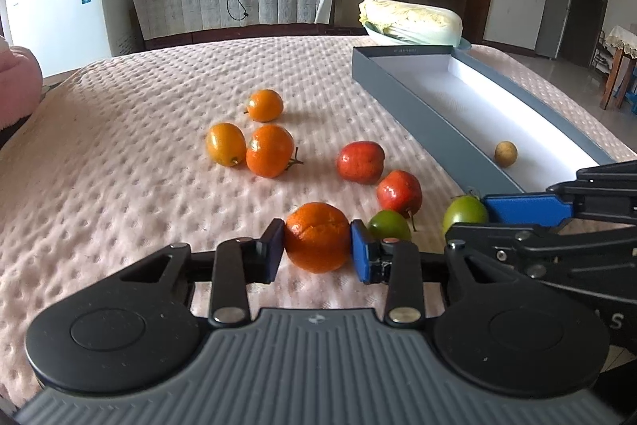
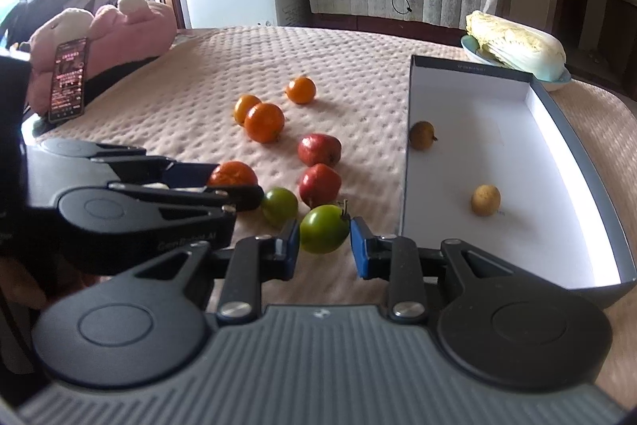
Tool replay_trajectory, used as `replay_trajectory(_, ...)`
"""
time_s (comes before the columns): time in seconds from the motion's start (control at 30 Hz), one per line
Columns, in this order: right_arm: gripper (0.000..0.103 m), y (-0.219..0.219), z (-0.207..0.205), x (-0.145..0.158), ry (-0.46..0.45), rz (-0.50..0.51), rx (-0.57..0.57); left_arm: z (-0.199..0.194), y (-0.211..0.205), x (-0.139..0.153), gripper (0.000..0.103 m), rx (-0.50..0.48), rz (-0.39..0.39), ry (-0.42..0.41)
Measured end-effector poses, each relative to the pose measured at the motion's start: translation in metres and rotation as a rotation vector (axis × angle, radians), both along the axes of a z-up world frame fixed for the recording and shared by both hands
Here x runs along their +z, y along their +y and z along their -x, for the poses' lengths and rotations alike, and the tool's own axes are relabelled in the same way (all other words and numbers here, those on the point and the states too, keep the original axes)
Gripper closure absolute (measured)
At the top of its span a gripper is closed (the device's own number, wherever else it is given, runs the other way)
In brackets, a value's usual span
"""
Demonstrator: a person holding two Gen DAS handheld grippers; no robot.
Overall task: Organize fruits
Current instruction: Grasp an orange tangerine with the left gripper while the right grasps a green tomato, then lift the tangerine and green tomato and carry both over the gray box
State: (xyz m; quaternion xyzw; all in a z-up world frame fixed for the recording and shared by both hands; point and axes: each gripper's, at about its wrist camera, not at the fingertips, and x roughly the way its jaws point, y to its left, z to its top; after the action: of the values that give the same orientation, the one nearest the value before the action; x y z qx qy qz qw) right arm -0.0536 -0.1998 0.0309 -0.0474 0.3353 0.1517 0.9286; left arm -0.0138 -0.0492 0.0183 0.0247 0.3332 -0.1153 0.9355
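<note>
My left claw (image 1: 317, 243) is clamped on an orange (image 1: 317, 237), both blue pads pressed against its sides, low over the pink quilted bed (image 1: 139, 154). My right claw (image 2: 323, 239) straddles a green tomato (image 2: 322, 228); the left pad looks to touch it while a sliver of gap shows at the right pad, so I can't tell whether it truly grips. A second green tomato (image 2: 280, 206) lies just beside it, next to my left claw's fingers. Just beyond sit two red fruits (image 2: 319, 149) (image 2: 319, 185), close together. Farther out, three small oranges (image 1: 264, 104) (image 1: 225, 143) (image 1: 270, 150) cluster, two of them touching. To my right lies the grey box with a white inside (image 2: 469, 162), holding two small brownish-yellow fruits (image 2: 485, 200) (image 2: 422, 135), well apart. Behind the box a napa cabbage (image 2: 517, 46) rests in a pale blue dish (image 2: 559, 79). At the bed's left edge a phone (image 2: 68, 79) leans against a pink plush toy (image 2: 119, 30).
</note>
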Motion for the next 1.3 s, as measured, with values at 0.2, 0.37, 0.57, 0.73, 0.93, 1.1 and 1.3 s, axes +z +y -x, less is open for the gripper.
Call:
replay_trajectory(0.2, 0.072, 0.011, -0.004, -0.001, 0.002, -0.006, 0.024, 0.001, 0.01, 0.005, 0.062, 0.022, 0.018, -0.011)
replay_trajectory(0.37, 0.072, 0.016, -0.004, 0.0, -0.012, -0.011, 0.031, 0.004, 0.014, 0.01, 0.062, 0.024, 0.026, -0.027)
replay_trajectory(0.57, 0.072, 0.01, -0.001, 0.006, -0.041, -0.033, 0.017, 0.004, 0.016, 0.011, 0.062, 0.038, 0.021, -0.035)
replay_trajectory(0.73, 0.072, 0.007, -0.001, 0.008, -0.044, -0.046, 0.013, 0.004, 0.015, 0.011, 0.062, 0.041, 0.016, -0.037)
replay_trajectory(0.93, 0.072, 0.005, 0.0, 0.011, -0.057, -0.056, 0.014, 0.003, 0.016, 0.011, 0.062, 0.051, 0.017, -0.039)
replay_trajectory(1.1, 0.072, 0.001, 0.002, 0.014, -0.072, -0.076, 0.017, 0.004, 0.015, 0.013, 0.062, 0.053, 0.017, -0.049)
replay_trajectory(1.3, 0.072, 0.001, 0.004, 0.018, -0.086, -0.086, 0.024, 0.004, 0.014, 0.014, 0.062, 0.056, 0.01, -0.056)
